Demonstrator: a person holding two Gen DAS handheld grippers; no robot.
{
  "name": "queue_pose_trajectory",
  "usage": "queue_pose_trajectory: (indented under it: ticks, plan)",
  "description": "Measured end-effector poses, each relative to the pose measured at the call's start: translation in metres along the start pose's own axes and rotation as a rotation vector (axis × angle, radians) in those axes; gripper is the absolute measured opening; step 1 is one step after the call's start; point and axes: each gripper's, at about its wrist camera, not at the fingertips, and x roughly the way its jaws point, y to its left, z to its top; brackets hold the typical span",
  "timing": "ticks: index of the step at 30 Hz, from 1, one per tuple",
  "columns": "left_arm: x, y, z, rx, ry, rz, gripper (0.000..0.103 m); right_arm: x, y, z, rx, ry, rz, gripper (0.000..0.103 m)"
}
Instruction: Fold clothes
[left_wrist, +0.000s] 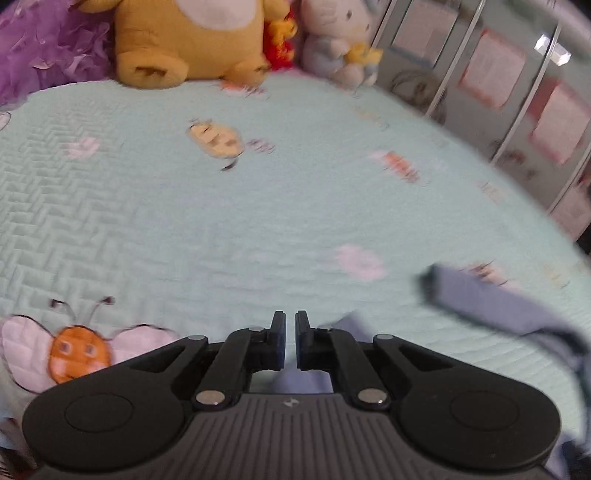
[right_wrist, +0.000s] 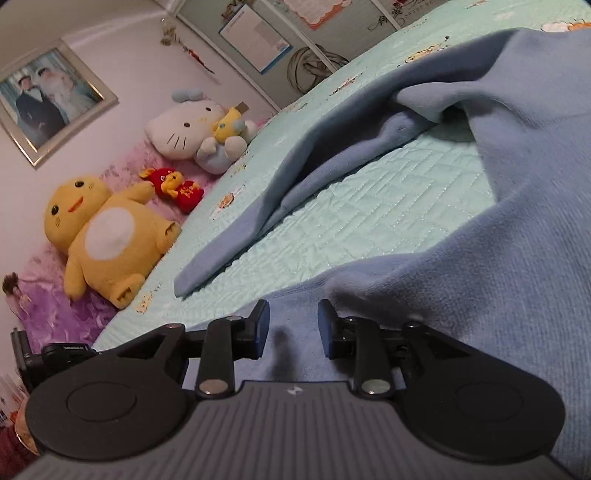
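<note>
Lying rumpled across a mint-green quilted bedspread (right_wrist: 369, 206), a blue fleece garment (right_wrist: 517, 221) fills the right side of the right wrist view, one long sleeve (right_wrist: 236, 236) stretched flat toward the stuffed toys. The right gripper (right_wrist: 292, 328) hovers low over the garment's near edge with its jaws parted; blue cloth lies under the gap, and the pads do not press on it. In the left wrist view, which is blurred, the left gripper (left_wrist: 290, 339) has its jaws drawn almost together with only a thin slit between them, and whether any cloth is pinched there cannot be told. Blue fabric shows just beneath and right of its fingers, and a sleeve end (left_wrist: 480, 295) lies on the bedspread to the right. At the head of the bed sit a yellow plush toy (right_wrist: 107, 236), a small red plush (right_wrist: 173, 186) and a white cat plush (right_wrist: 188, 127), under a framed photograph (right_wrist: 48, 99).
</note>
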Motion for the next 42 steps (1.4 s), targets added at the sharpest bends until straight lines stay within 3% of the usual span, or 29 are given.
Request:
queue_pose_trajectory:
  ticks: [4, 8, 11, 17, 19, 20, 26, 30, 32, 34, 38, 42]
  plan:
    - [-0.017, 0.010, -0.017, -0.066, 0.018, -0.078, 0.005, -0.001, -0.004, 0.000, 0.015, -0.004, 0.022, 0.029]
    - [-0.039, 0.003, -0.037, -0.133, 0.066, -0.144, 0.035, -0.001, -0.004, 0.000, 0.015, -0.007, 0.027, 0.029]
    - [-0.053, -0.007, -0.049, -0.140, 0.068, -0.155, 0.045, -0.001, -0.005, -0.001, 0.025, -0.010, 0.035, 0.029]
    - [-0.033, -0.027, -0.065, -0.135, 0.133, -0.174, 0.044, -0.001, -0.008, -0.001, 0.036, -0.014, 0.048, 0.029]
    - [-0.028, -0.034, -0.066, -0.088, 0.106, -0.155, 0.028, -0.002, -0.008, -0.001, 0.040, -0.015, 0.051, 0.029]
    - [-0.025, -0.036, -0.066, -0.068, 0.102, -0.137, 0.010, -0.002, -0.009, -0.001, 0.042, -0.016, 0.053, 0.029]
    - [-0.023, -0.040, -0.063, -0.022, 0.097, -0.078, 0.012, -0.003, -0.010, -0.002, 0.051, -0.020, 0.065, 0.029]
    - [-0.036, -0.048, -0.061, -0.014, 0.088, 0.023, 0.019, -0.007, -0.008, -0.002, 0.049, -0.032, 0.062, 0.030]
    - [-0.051, -0.051, -0.059, 0.007, 0.046, 0.077, 0.019, -0.016, -0.004, -0.003, 0.047, -0.057, 0.052, 0.038]
    - [-0.066, -0.059, -0.058, 0.053, -0.019, 0.100, 0.025, -0.030, -0.002, -0.008, 0.058, -0.087, 0.052, 0.054]
    - [-0.078, -0.088, -0.059, 0.197, -0.071, -0.003, 0.036, -0.059, -0.006, -0.020, 0.089, -0.134, 0.056, 0.054]
    - [-0.061, -0.125, -0.068, 0.313, -0.004, -0.141, 0.044, -0.075, -0.015, -0.024, 0.118, -0.150, 0.036, 0.054]
